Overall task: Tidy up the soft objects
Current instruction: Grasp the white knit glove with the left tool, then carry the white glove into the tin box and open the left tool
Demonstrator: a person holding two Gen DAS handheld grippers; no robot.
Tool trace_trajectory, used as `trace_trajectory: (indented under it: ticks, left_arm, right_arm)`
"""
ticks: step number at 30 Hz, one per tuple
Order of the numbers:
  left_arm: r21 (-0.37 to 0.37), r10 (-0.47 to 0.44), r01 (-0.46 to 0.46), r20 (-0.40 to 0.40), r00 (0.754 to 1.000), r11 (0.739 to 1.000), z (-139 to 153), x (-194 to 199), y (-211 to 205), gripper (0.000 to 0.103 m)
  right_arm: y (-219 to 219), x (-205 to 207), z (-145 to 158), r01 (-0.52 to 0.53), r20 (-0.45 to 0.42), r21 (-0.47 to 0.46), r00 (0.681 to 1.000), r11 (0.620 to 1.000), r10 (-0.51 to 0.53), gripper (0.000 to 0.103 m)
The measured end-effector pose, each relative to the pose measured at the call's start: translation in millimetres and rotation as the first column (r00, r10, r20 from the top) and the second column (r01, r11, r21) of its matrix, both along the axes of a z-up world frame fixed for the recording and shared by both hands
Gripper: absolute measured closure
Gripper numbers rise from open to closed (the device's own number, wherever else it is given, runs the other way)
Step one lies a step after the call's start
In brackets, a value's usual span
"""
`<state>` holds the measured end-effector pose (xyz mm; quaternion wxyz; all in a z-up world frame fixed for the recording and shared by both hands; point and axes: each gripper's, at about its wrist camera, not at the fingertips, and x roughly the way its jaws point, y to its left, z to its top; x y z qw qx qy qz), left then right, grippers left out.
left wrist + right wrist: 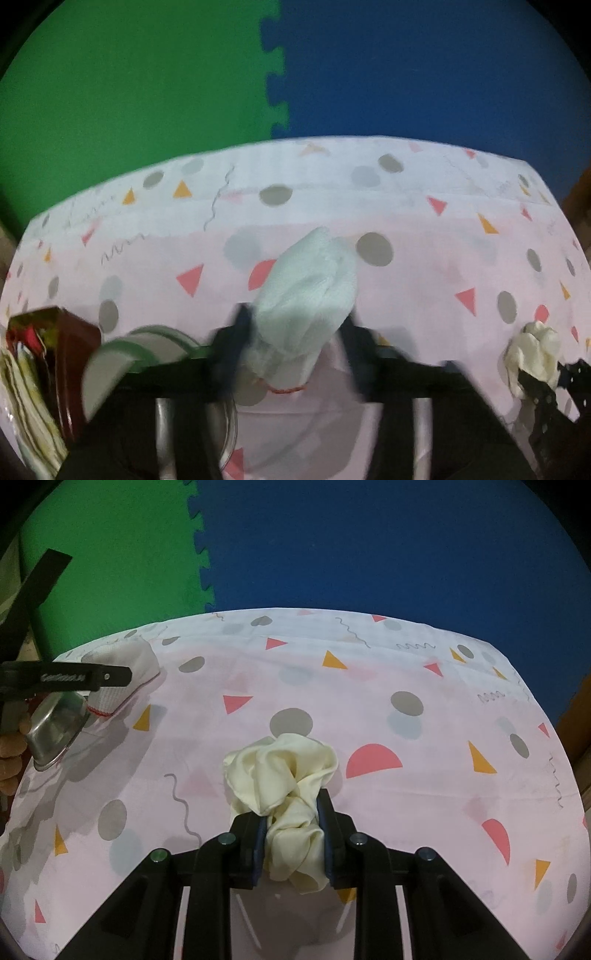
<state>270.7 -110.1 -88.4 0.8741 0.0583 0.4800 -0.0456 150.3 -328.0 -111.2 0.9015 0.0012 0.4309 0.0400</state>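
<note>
- Left tool (pixel 295 332): jaws drawn in on a pale mint fleece sock (pixel 306 291). The view is blurred, so how firmly the pads bite cannot be told. The sock's cuff with its red edging trails below the jaws, and its toe end points away over the table (pixel 424 295).
- Right tool (pixel 291 830): clamped on a crumpled cream cloth (pixel 284 775). Most of the fabric bunches out beyond the fingertips and rests on the patterned tablecloth (pixel 369 686).
- Metal bowl (pixel 55 731): at the left edge of the table, beside the left tool. A green-rimmed lid (pixel 114 365) and a red box (pixel 55 332) of folded items lie nearby in the left wrist view.
- Step in hand, as judged: securing the sock for transfer to its sorting place.
- Handling advice: confirm the grip on the thick middle of the sock before lifting, as fleece compresses and may slip.
- Lift straight up so the dangling cuff clears the bowl's rim.
- Keep the right tool's cloth low and apart from the sock, so the two do not tangle.
</note>
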Motion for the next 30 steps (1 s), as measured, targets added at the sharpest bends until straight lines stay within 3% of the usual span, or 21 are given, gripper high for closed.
trace_trajectory:
  ticks: [3, 16, 30]
  left_arm:
    - [-0.023, 0.017, -0.017, 0.002, 1.0, 1.0, 3, -1, 3, 0.084]
    - [-0.181, -0.052, 0.055, 0.016, 0.998, 0.982, 34, -41, 21, 0.086]
    - [-0.186, -0.068, 0.073, 0.032, 0.997, 0.98, 65, -94, 29, 0.086]
  right_arm:
    - [0, 0, 0, -0.002, 0.0, 0.004, 1.0, 1.0, 0.002, 0.077]
    - [0, 1, -1, -0.005, -0.002, 0.011, 1.0, 1.0, 0.005, 0.077]
    - [0, 1, -1, -0.005, -0.002, 0.011, 1.0, 1.0, 0.005, 0.077]
